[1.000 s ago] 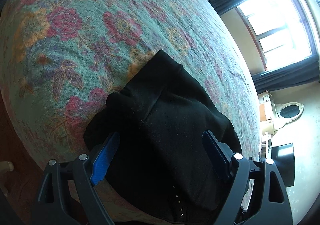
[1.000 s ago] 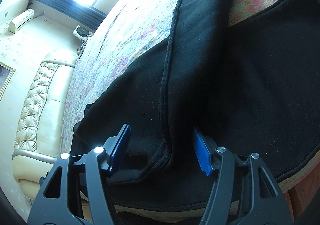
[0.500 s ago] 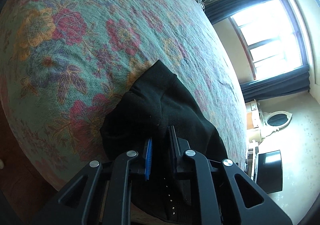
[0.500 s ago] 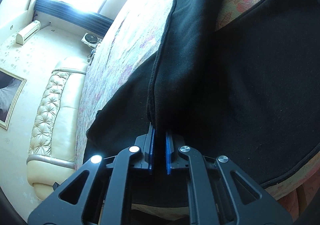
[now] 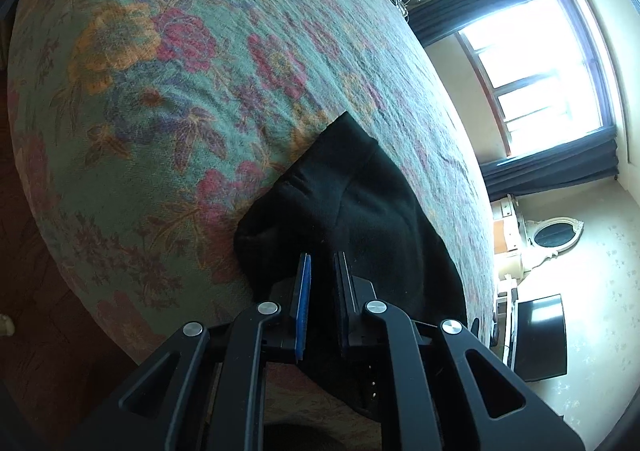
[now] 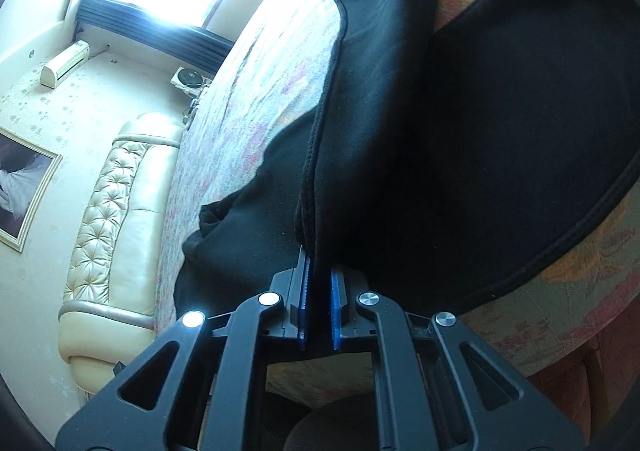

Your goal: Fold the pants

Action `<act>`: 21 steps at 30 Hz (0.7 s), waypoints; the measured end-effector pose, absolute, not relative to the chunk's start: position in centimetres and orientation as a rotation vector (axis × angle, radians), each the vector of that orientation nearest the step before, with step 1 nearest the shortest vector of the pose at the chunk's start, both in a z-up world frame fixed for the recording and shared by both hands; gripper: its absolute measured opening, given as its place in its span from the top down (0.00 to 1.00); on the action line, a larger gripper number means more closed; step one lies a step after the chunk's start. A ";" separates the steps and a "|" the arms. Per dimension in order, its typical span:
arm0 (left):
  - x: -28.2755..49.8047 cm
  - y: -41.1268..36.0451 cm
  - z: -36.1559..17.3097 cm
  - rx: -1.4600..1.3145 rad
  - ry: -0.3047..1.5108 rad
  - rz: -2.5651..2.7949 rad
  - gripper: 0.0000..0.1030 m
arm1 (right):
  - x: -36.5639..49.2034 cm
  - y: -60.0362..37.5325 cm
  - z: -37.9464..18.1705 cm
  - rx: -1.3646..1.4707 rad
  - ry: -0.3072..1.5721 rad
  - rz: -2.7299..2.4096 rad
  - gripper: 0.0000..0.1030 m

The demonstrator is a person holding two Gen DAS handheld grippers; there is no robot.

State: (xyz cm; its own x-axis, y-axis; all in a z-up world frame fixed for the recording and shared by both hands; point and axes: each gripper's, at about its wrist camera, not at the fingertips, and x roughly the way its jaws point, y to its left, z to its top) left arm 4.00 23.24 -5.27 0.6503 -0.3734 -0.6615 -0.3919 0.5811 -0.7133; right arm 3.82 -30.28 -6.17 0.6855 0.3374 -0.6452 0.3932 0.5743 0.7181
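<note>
- Holding black cloth in both tools: my left gripper point(image 5: 322, 271) has its jaws drawn narrow with a bunch of the pants point(image 5: 360, 211) pinched between the blue pads.
- My right gripper point(image 6: 318, 271) is likewise drawn narrow, its pads clamped on a stitched seam edge of the pants point(image 6: 500, 131).
- Location: the pants lie on the floral bedspread point(image 5: 160, 71), near the bed's edge closest to me. In the right wrist view one long panel runs away from the jaws, and a broad panel with a corded hem spreads beside it.
- Handling, as I judge it: the cloth looks soft, thick and fleecy. It should drape and sag, not hold a crease, and should be light enough to lift from two points. It appears neither slippery nor fragile.
- Grip points: seams and hems are the firmest hold, being doubled cloth. A pinch in a loose middle fold may gather extra layers.
- Count: one pair of pants, two grippers, one bed. Also in view: one window point(image 5: 540, 71), one tufted headboard point(image 6: 120, 211).
</note>
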 end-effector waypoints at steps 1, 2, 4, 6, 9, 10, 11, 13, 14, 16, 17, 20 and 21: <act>3.7 23.3 -5.6 -0.989 0.907 0.014 0.89 | 3.7 -30.4 -6.8 1.005 0.859 -0.044 0.92; 3.6 23.3 -5.6 -0.999 0.906 0.012 0.89 | 3.8 -30.5 -7.3 1.021 0.864 -0.048 0.92; 3.3 23.2 -5.7 -1.053 0.888 -0.021 0.85 | 3.9 -30.7 -7.7 1.025 0.866 -0.049 0.92; 3.3 23.1 -5.0 -1.082 0.855 -0.045 0.58 | 3.5 -30.2 -7.2 0.999 0.869 -0.050 0.92; 3.8 22.7 -4.1 -1.077 0.821 -0.042 0.43 | 3.5 -30.1 -7.2 0.987 0.872 -0.052 0.92; 4.0 22.5 -4.1 -1.076 0.824 -0.034 0.42 | 3.3 -30.1 -7.0 0.994 0.872 -0.050 0.92; 4.2 22.5 -4.2 -1.081 0.830 -0.029 0.42 | 3.2 -30.2 -7.1 0.999 0.871 -0.048 0.92; 4.6 22.3 -4.8 -1.101 0.853 -0.005 0.42 | 3.0 -30.0 -7.1 1.001 0.872 -0.046 0.92; 5.0 22.1 -5.1 -1.112 0.860 0.002 0.42 | 2.9 -29.9 -7.2 0.999 0.872 -0.046 0.92; 5.6 21.9 -5.7 -1.120 0.871 0.014 0.42 | 2.9 -30.0 -7.3 1.005 0.872 -0.043 0.92; 5.8 21.8 -6.1 -1.124 0.876 0.018 0.45 | 3.0 -30.0 -7.3 1.012 0.871 -0.042 0.92; 6.8 21.4 -6.2 -1.113 0.896 0.010 0.79 | 3.0 -30.1 -7.4 1.017 0.872 -0.040 0.92; 7.1 21.4 -6.2 -1.105 0.896 0.009 0.92 | 3.0 -30.1 -7.5 1.018 0.873 -0.040 0.92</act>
State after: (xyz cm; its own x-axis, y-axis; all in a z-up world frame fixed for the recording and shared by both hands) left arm 7.06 21.36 -6.24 0.6616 -0.4105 -0.6275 -0.4236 0.4859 -0.7645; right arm 2.98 -30.15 -7.46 0.6722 0.3522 -0.6512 0.4106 0.5546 0.7237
